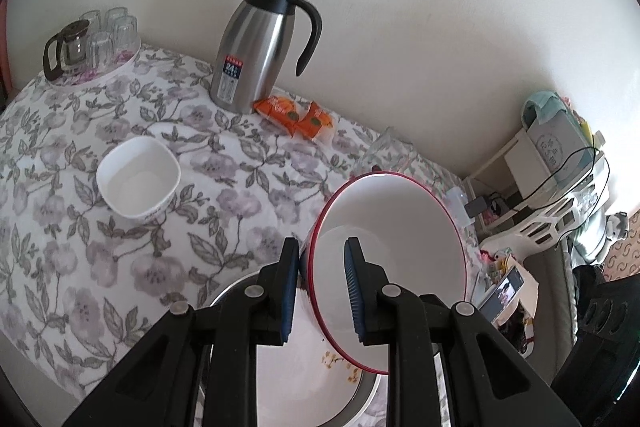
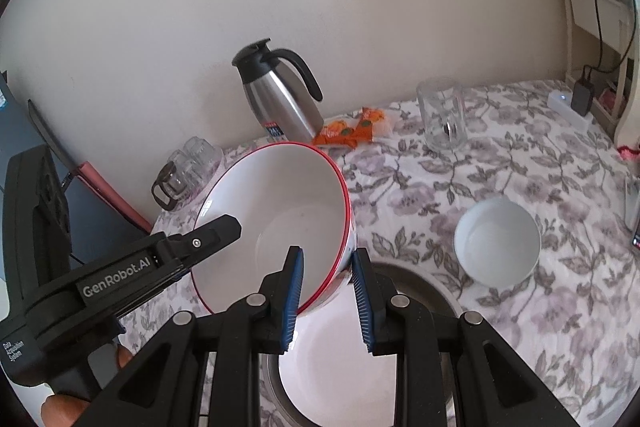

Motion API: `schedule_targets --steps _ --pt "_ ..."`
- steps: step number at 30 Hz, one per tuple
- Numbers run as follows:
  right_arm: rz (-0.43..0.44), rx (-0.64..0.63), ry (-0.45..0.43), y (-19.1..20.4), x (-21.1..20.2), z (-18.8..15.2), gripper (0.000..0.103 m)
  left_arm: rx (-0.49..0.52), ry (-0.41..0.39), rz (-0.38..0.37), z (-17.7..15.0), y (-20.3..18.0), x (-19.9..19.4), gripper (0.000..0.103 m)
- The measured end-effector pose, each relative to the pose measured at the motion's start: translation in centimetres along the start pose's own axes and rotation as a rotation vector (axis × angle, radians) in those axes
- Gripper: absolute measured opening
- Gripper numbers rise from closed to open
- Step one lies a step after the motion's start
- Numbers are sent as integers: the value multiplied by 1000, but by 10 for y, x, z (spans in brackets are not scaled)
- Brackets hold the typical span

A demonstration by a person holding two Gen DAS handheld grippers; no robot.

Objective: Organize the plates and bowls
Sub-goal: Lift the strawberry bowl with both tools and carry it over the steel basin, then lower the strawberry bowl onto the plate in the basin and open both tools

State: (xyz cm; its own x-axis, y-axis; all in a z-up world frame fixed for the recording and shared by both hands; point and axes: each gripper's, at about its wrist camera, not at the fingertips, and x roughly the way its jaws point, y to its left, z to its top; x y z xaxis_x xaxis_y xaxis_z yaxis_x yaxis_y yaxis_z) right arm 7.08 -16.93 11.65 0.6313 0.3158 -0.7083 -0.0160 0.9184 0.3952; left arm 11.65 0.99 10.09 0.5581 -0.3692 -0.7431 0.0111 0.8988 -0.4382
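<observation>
2 grippers share 1 load above the floral-patterned tablecloth that covers the table. Below them lies the round white plate with a metal rim, partly hidden by the grippers. Held tilted above that plate is the large white bowl with a red rim, clear of the cloth. The left gripper has its blue pads nearly together, pinching the bowl's wall on its left side, 1 pad inside and 1 outside. The right gripper clamps the opposite wall the same way, its jaws only a little apart. Against the wall stands the stainless steel thermal jug with a black handle. Well to one side of the plate, the small white square-mouthed bowl rests upright on the cloth. Beside the jug lie orange snack packets.
</observation>
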Motion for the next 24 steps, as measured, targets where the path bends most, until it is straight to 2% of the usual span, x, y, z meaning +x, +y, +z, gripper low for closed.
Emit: schedule_targets --steps 6,24 --pt "-3 12 41 -8 6 -12 27 -15 57 2 -17 10 11 24" --pt "-83 38 250 -38 56 -52 27 -20 255 91 -60 26 66 24"
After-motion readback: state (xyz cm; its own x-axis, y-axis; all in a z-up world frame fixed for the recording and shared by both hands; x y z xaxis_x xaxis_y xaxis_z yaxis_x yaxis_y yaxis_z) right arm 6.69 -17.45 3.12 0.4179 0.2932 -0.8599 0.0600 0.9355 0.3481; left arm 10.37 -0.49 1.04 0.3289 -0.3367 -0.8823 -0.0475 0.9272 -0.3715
